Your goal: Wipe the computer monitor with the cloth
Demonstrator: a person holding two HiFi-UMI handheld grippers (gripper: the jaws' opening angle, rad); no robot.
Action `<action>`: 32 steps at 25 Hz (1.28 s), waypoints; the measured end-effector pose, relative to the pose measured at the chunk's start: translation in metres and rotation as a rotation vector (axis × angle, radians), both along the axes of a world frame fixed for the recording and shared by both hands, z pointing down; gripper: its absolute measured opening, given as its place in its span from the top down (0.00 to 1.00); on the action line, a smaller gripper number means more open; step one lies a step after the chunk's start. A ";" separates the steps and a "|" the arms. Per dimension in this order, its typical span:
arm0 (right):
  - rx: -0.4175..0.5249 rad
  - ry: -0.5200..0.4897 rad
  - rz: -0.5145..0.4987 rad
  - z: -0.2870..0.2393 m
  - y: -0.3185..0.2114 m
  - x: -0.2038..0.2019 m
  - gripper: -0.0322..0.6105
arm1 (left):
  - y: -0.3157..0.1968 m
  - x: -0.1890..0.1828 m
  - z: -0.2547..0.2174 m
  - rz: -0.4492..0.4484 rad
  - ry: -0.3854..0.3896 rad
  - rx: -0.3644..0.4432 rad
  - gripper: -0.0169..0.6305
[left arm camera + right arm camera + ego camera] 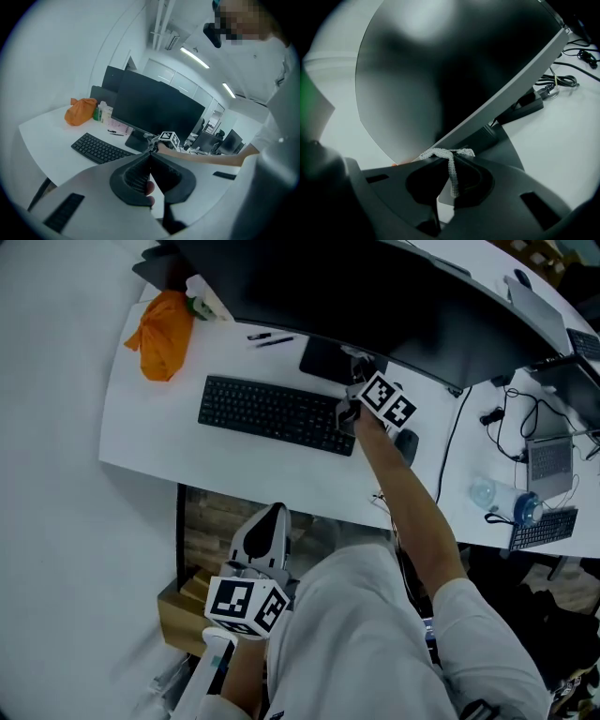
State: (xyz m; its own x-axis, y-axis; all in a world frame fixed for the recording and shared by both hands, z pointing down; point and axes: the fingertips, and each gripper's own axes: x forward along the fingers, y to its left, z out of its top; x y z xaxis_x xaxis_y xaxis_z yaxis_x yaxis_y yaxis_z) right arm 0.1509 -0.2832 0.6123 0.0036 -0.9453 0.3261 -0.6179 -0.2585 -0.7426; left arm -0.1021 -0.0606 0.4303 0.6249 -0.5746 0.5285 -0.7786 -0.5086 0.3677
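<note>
The wide dark monitor (375,296) stands at the back of the white desk (150,427). My right gripper (355,379) reaches to its lower edge above the stand (326,362). It is shut on a white mesh cloth (451,165), a strip of which runs between the jaws and spreads over their tips. In the right gripper view the screen (440,61) fills the frame, with its bottom bezel just beyond the cloth. My left gripper (275,514) hangs low in front of the desk, shut on nothing; from the left gripper view (150,155) the monitor (154,108) is far off.
A black keyboard (277,415) lies in front of the monitor, with a mouse (407,445) to its right. An orange bag (161,334) and pens (270,338) are at the back left. Cables (511,423), a laptop (549,460) and a water bottle (497,498) crowd the right side.
</note>
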 end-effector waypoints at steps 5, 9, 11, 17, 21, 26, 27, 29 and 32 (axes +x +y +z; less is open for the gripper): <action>-0.002 0.000 0.025 0.001 0.022 0.027 0.92 | -0.002 0.024 0.000 0.055 0.006 0.001 0.95; -0.005 -0.001 0.049 0.003 0.038 0.046 0.92 | -0.002 0.040 0.000 0.095 0.011 0.002 0.95; -0.008 -0.005 0.062 0.004 0.046 0.055 0.92 | -0.001 0.048 0.001 0.113 0.014 0.000 0.95; -0.016 -0.012 0.098 0.005 0.072 0.085 0.92 | 0.007 0.075 -0.001 0.170 0.024 0.001 0.95; -0.022 -0.034 0.136 0.006 0.089 0.105 0.92 | 0.010 0.090 -0.001 0.196 0.026 0.003 0.95; -0.014 -0.061 0.188 0.006 0.109 0.130 0.92 | 0.011 0.109 -0.003 0.232 0.030 0.010 0.95; -0.012 -0.067 0.198 0.006 0.114 0.135 0.92 | 0.012 0.112 -0.004 0.237 0.030 0.012 0.95; -0.008 -0.084 0.216 0.007 0.123 0.146 0.92 | 0.013 0.118 -0.005 0.245 0.030 0.014 0.95; -0.008 -0.099 0.232 0.009 0.137 0.159 0.92 | 0.014 0.125 -0.007 0.257 0.029 0.016 0.95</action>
State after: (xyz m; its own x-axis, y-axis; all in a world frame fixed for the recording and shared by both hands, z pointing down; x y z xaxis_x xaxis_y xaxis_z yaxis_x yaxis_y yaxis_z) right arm 0.3101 -0.1466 0.6210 0.1882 -0.9202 0.3431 -0.4659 -0.3912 -0.7937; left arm 0.0229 -0.0462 0.4235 0.7662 -0.4032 0.5004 -0.6125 -0.6938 0.3788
